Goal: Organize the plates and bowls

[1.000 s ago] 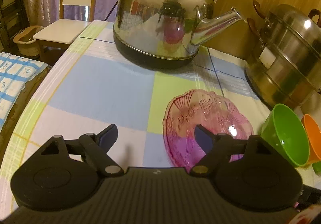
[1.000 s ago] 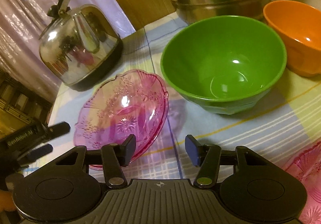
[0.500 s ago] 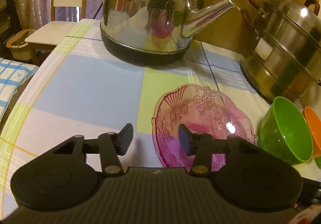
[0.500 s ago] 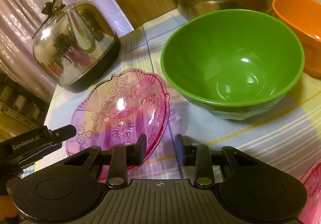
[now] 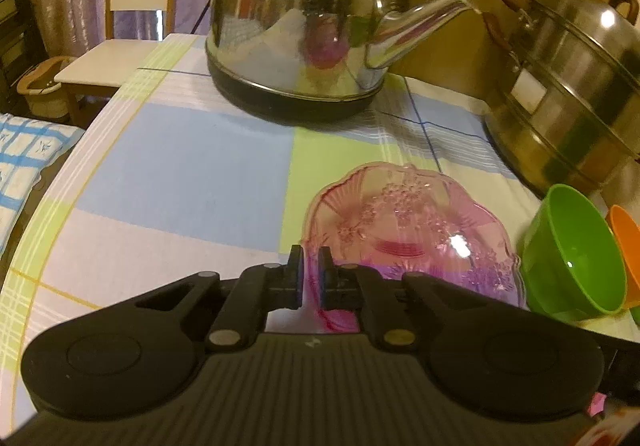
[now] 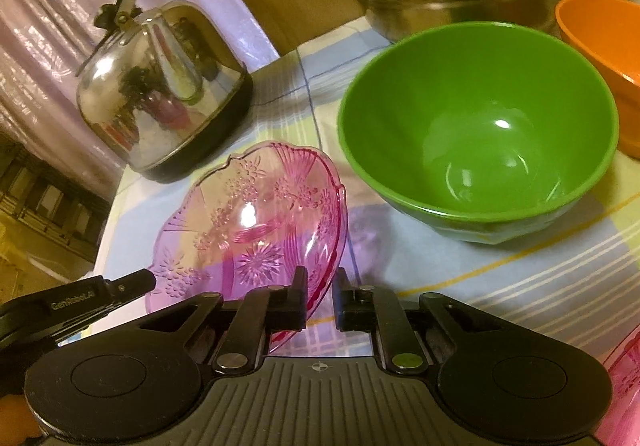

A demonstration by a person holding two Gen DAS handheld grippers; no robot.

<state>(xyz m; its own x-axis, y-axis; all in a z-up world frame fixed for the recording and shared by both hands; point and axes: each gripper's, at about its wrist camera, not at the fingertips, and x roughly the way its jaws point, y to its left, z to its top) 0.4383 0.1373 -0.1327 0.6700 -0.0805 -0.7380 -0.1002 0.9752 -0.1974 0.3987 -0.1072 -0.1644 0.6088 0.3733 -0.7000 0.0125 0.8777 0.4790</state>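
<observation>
Both sets of fingers just finished closing. Left gripper [image 5: 309,276]: fingers pinched on the near-left rim of the pink pressed-glass scalloped plate [image 5: 412,234]. Right gripper [image 6: 320,298]: fingers clamped on the same plate's [image 6: 256,222] near-right rim, rim edge between them. Landmark is that plate: it sits on the checked-cloth bench [image 5: 180,166], tilted in my right view with the gripped edge low. Green plastic bowl [image 6: 480,134] just right of the plate, not touching as far as I can tell. Orange plastic bowl [image 6: 600,34] beyond the green one, further right. Shiny steel kettle [image 5: 308,14] behind the plate, to the left. Stacked steel steamer pot [image 5: 568,86] behind, to the right. My left gripper's tip [image 6: 128,284] shows at the plate's left rim.
</observation>
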